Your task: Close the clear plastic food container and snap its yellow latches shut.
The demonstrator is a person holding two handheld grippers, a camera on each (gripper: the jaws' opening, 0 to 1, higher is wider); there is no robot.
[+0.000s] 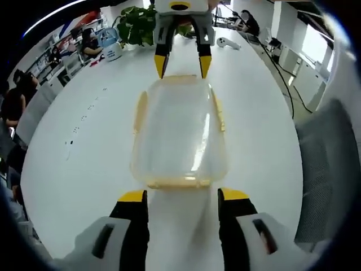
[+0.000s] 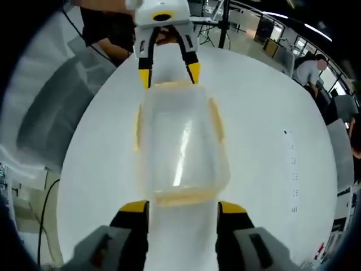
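A clear plastic food container (image 1: 179, 132) with its lid on lies on the white table (image 1: 84, 164). Yellow latches run along its long sides (image 1: 139, 113) and its short ends (image 1: 175, 182). My left gripper (image 1: 182, 195) is open, its yellow-tipped jaws just short of the near end. My right gripper (image 1: 181, 65) faces it from the far end, open, tips beside the far edge. In the right gripper view the same container (image 2: 180, 141) lies between my right gripper (image 2: 183, 206) below and the left gripper (image 2: 169, 74) above. Neither holds anything.
A potted plant (image 1: 135, 25) and a small white device (image 1: 228, 42) stand at the table's far end. People sit at desks beyond the left edge (image 1: 90, 42). A grey chair (image 1: 330, 164) stands on the right, and a person in dark clothes (image 2: 107, 28) behind the left gripper.
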